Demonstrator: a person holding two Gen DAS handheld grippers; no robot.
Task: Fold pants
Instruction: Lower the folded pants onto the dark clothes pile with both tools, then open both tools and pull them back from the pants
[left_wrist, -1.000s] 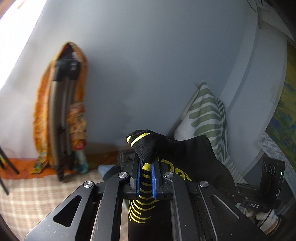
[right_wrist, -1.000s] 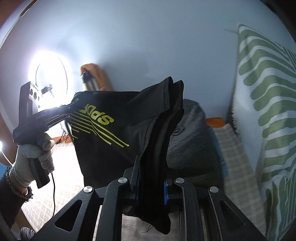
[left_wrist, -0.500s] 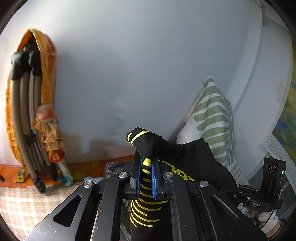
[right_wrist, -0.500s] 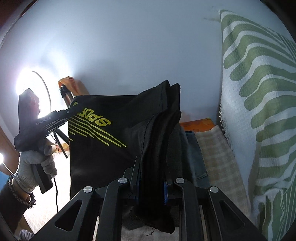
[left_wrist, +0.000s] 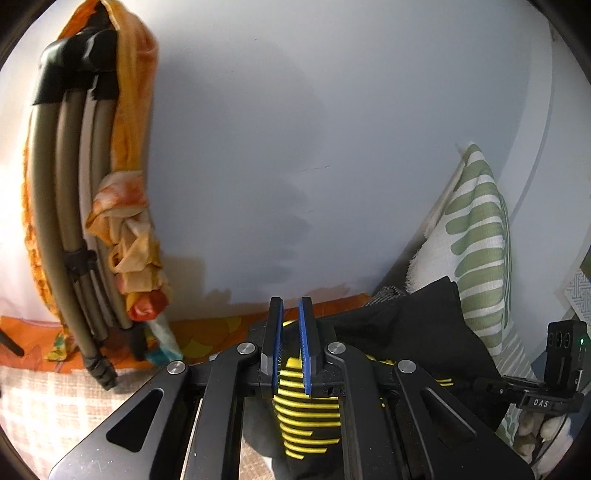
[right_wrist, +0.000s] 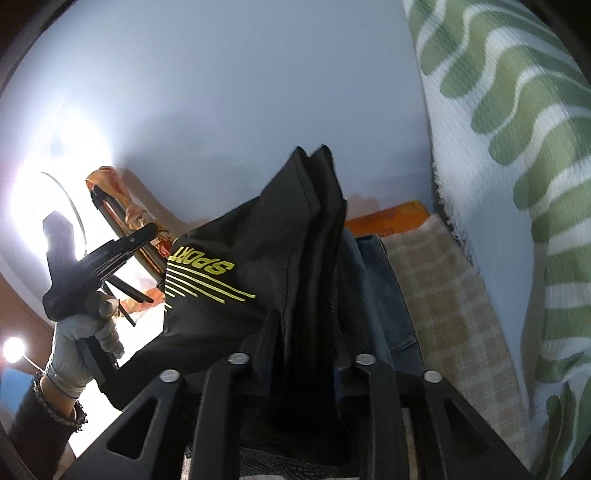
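Observation:
The black pants (right_wrist: 229, 295) with yellow stripes and a yellow SPORT print hang stretched between my two grippers above the bed. In the left wrist view my left gripper (left_wrist: 291, 306) is shut on a yellow-striped corner of the pants (left_wrist: 306, 406), which sits low between the blue pads. The right wrist view shows that left gripper (right_wrist: 157, 230) in a gloved hand (right_wrist: 81, 332). My right gripper (right_wrist: 306, 325) has its jaws opening. The pants' bunched black edge still stands between them and hides the fingertips.
A green and white striped pillow (right_wrist: 517, 184) leans on the wall at the right. Below the pants lie blue jeans (right_wrist: 384, 295) on a checked bed cover (right_wrist: 436, 295). A folded stand draped in orange cloth (left_wrist: 74, 221) leans at the left.
Both grippers have sunk toward the bed and nearer the wall. The striped corner that stuck out above the left fingertips now sits lower. The right jaws stand wider around the black edge.

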